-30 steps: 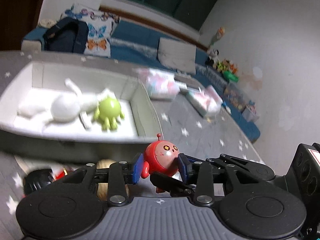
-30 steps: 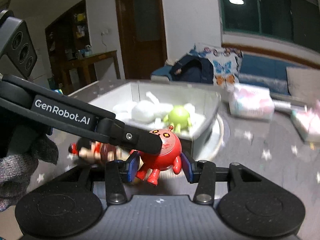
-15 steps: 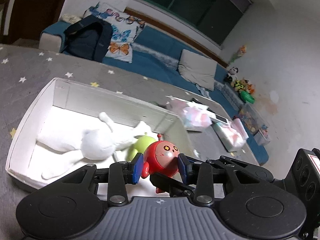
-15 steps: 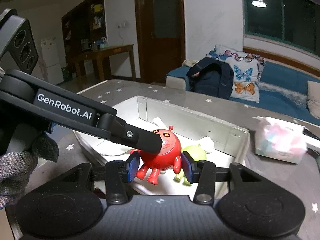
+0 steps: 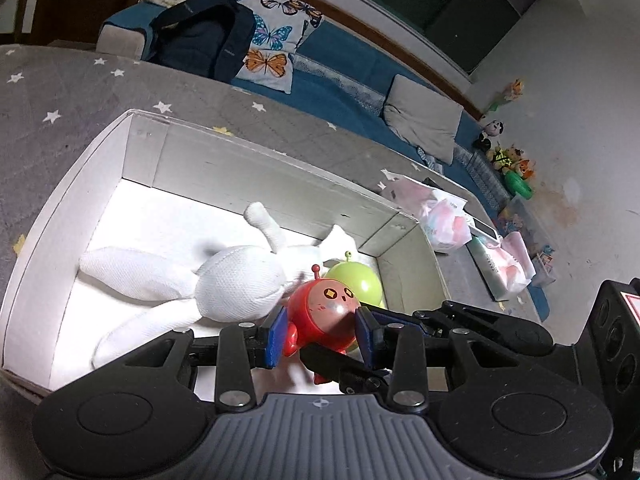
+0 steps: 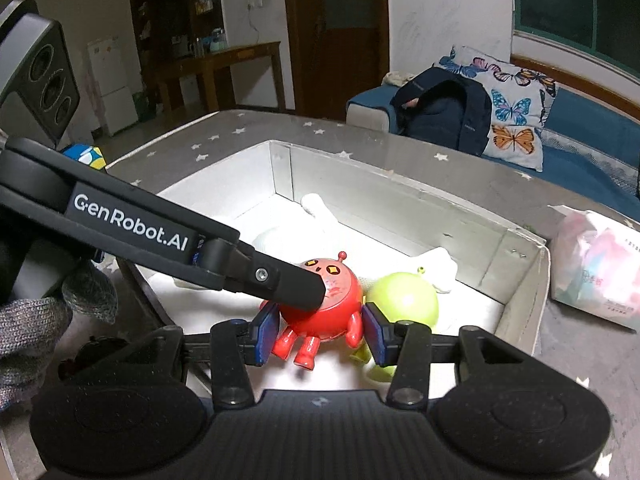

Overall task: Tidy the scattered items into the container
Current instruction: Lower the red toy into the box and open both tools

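Note:
A round red toy [image 5: 324,308] with an antenna and short legs hangs over the inside of the white box [image 5: 240,148]. My left gripper [image 5: 320,334] is shut on it, its blue pads pressing both sides. My right gripper [image 6: 320,334] is shut on the same red toy [image 6: 324,304] crosswise. One black left finger [image 6: 280,284] lies across the toy's face in the right wrist view. In the box [image 6: 400,184] lie a white plush rabbit [image 5: 232,284] and a green toy [image 5: 360,280], just behind the red one.
Pink tissue packs [image 5: 444,220] lie on the grey star-patterned table to the right of the box. A dark toy [image 6: 96,352] lies outside the box's left wall, by a grey gloved hand [image 6: 32,320]. A backpack [image 5: 200,36] and cushions sit on the sofa behind.
Both grippers have carried the red toy from in front of the box's outer wall to over its inside. The rabbit and green toy now lie close behind it.

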Available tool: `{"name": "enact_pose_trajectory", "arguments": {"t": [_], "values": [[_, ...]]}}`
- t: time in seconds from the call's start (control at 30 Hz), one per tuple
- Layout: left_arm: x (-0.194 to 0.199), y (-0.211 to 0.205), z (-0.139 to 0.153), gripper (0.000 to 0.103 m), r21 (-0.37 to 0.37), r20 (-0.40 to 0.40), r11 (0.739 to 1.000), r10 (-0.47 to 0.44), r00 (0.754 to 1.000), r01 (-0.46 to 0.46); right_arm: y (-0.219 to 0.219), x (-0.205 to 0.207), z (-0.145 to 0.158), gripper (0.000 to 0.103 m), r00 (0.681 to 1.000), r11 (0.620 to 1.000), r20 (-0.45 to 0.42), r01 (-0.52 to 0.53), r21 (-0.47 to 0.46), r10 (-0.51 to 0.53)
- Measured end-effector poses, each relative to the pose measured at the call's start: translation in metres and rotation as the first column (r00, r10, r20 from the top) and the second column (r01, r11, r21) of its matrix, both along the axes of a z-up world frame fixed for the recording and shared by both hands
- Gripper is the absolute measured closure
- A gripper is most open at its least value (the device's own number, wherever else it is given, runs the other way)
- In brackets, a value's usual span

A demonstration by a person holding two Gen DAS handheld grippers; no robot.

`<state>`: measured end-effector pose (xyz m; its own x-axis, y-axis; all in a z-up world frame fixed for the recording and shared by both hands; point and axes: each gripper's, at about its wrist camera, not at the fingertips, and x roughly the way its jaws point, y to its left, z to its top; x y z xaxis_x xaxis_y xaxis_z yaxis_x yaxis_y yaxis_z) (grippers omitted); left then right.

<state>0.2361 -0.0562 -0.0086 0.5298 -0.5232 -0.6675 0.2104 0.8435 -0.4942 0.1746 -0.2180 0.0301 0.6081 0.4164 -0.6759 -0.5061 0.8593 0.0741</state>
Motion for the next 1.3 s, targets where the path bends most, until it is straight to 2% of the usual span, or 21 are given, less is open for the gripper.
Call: {"name": "enact_pose_trajectory", "arguments": {"t": [0.43, 0.8, 1.3], "values": [[0.008, 0.001, -0.006, 0.064, 0.003, -0.02, 1.0, 0.009, 1.0, -0.009, 0.008, 0.013, -0.004, 0.057, 0.999, 0.999, -0.05, -0.017, -0.034, 0.016], [0.002, 0.0, -0.001, 0.064, 0.029, -0.003, 0.999, 0.016, 1.0, -0.016, 0.007, 0.009, -0.003, 0.055, 0.999, 0.999, -0.043, -0.005, -0.044, 0.003], [-0.014, 0.003, 0.013, 0.064, 0.028, 0.036, 0.999, 0.016, 0.999, -0.017, 0.002, -0.004, 0.005, 0.05, 1.0, 0.999, -0.013, 0.024, -0.041, -0.025]]}}
